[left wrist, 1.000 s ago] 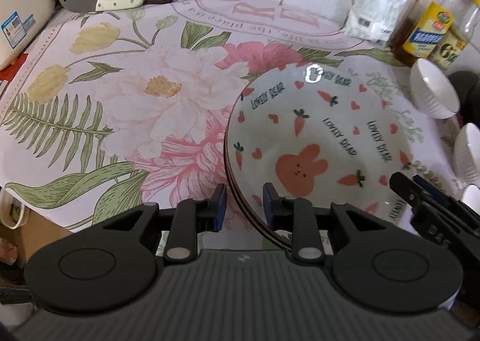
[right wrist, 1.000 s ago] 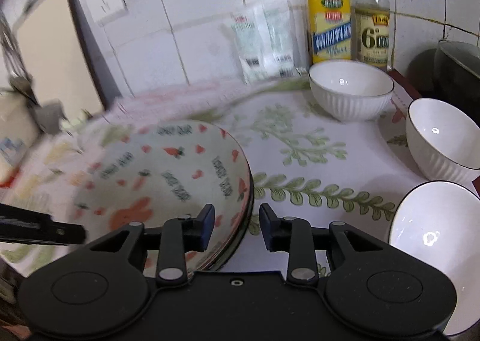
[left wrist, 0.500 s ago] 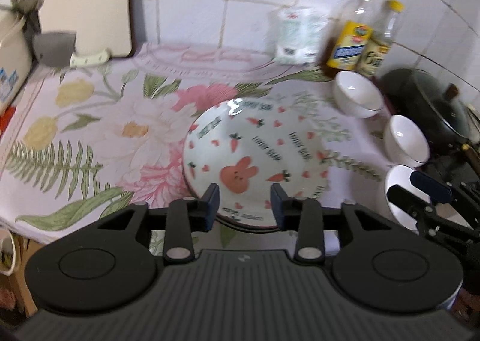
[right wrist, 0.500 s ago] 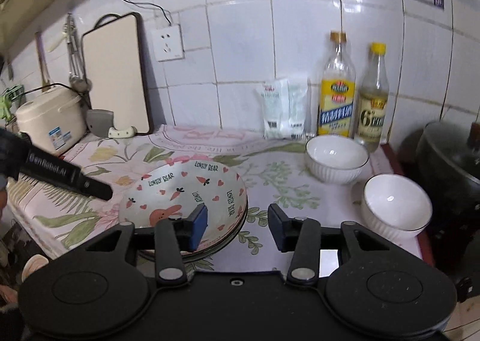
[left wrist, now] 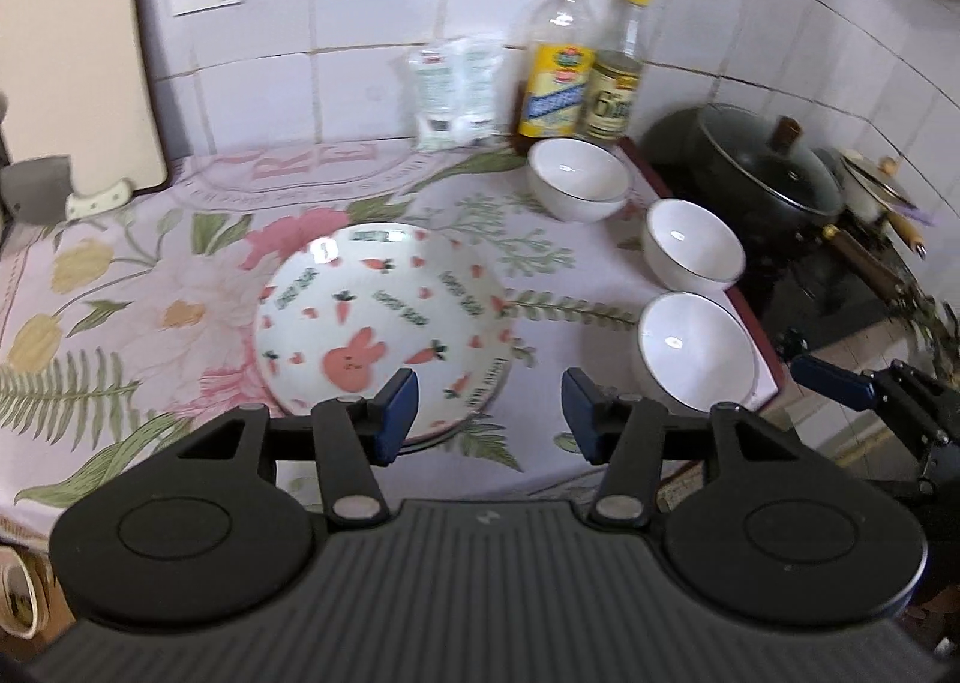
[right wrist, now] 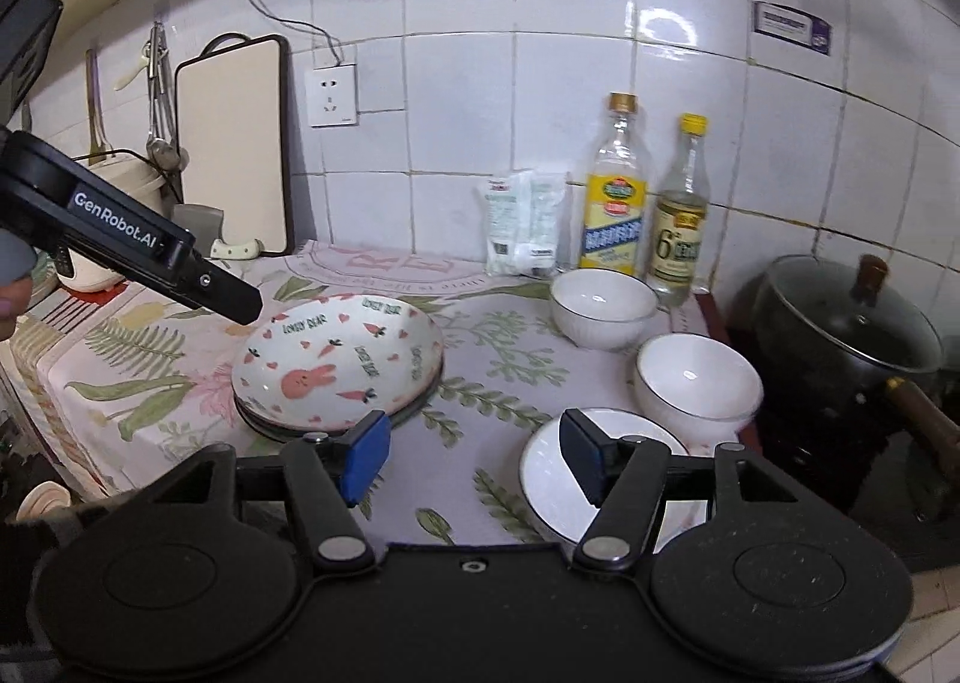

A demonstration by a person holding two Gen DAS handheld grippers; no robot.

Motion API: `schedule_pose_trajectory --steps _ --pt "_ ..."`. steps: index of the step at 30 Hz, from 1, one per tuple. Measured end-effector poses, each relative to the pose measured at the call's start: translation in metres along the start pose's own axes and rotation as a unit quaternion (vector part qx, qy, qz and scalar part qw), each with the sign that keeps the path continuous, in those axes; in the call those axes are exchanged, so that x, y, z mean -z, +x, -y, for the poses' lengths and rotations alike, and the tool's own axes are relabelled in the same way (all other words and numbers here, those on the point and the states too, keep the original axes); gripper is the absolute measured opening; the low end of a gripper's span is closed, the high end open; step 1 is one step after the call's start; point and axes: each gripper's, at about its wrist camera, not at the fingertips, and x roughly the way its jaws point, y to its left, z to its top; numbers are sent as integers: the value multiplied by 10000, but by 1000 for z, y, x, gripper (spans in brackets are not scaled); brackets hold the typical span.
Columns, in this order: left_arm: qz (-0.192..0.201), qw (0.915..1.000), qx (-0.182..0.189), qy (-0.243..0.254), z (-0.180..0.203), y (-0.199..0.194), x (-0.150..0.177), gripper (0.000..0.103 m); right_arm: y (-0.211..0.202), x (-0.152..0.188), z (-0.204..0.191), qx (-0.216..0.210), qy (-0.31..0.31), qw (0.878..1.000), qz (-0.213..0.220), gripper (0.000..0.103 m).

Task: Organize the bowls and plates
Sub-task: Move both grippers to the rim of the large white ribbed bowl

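Observation:
A stack of rabbit-and-carrot plates (left wrist: pixel 384 323) (right wrist: pixel 336 359) rests on the floral cloth (left wrist: pixel 150 287). To its right, three white bowls run front to back: a far bowl (left wrist: pixel 579 176) (right wrist: pixel 603 305), a middle bowl (left wrist: pixel 693 245) (right wrist: pixel 696 383) and a near bowl (left wrist: pixel 696 350) (right wrist: pixel 552 479). My left gripper (left wrist: pixel 489 401) hovers above and in front of the plates, its jaws opening with nothing between them. My right gripper (right wrist: pixel 474 449) hangs between the plates and the near bowl, jaws also opening and empty; one finger hides part of that bowl.
Two oil bottles (right wrist: pixel 618 197) and a white bag (right wrist: pixel 528 221) stand by the tiled wall. A lidded black pot (right wrist: pixel 840 323) sits on the stove at right. A cutting board (right wrist: pixel 234 143), cleaver (left wrist: pixel 36 191) and rice cooker (right wrist: pixel 96 269) are at back left.
Both grippers have drawn back and up from the plate stack and their jaws have spread wider. The plates stay on the cloth, now seen from farther off.

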Motion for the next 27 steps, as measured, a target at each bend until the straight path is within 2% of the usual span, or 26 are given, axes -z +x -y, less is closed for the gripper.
schedule_pose_trajectory --steps 11,16,20,22,27 --pt "19 9987 260 442 61 33 14 58 -2 20 36 246 200 9995 -11 73" --pt "50 9993 363 125 79 62 24 63 15 41 50 369 444 9983 11 77" --pt "-21 9993 369 81 89 88 27 64 26 61 57 406 684 9968 40 77" --pt "-83 9991 397 88 92 100 28 66 30 70 57 425 594 9973 33 86" --pt "-305 9989 341 121 98 130 31 70 51 84 56 467 165 9986 -160 86"
